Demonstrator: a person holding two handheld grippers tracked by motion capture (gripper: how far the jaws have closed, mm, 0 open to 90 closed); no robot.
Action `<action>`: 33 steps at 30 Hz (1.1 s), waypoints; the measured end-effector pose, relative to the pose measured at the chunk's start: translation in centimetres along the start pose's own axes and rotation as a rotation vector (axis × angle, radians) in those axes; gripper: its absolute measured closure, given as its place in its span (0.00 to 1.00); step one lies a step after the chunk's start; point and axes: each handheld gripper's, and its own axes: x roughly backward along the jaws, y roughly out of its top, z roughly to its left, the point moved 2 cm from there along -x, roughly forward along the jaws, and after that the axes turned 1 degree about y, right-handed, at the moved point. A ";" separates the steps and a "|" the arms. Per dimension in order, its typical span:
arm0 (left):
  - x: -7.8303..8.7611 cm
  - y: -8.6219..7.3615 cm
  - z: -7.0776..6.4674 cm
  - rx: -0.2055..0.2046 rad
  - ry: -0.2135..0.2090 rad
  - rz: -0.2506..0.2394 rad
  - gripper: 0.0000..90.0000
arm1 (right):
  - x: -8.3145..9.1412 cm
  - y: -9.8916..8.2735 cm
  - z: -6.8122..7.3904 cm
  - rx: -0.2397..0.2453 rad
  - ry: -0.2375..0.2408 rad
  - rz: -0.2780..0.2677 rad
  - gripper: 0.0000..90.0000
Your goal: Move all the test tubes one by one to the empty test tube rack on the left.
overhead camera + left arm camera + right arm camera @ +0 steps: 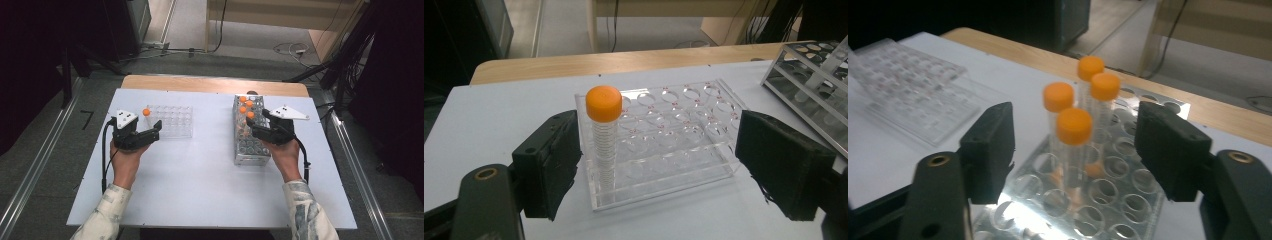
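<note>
A clear plastic rack (170,121) (674,145) lies on the white table's left half. One orange-capped tube (146,112) (603,130) stands upright in its corner hole. My left gripper (152,131) (659,160) is open just in front of that rack, its jaws wide apart and touching nothing. On the right, a metal rack (250,150) (1108,200) holds several orange-capped tubes (246,107) at its far end. My right gripper (251,129) (1080,150) is open over that rack. The nearest tube (1074,135) stands in line between its jaws, clear of both pads.
The white table top (200,175) sits on a wooden table whose far edge (210,84) shows behind both racks. Cables and dark stands lie on the floor beyond. The metal rack's corner (814,85) reaches into the left gripper view at the right.
</note>
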 end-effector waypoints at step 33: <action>-0.3 -0.3 0.1 -0.006 -0.014 0.027 0.18 | -3.8 -2.2 -1.6 -0.007 0.148 0.121 0.78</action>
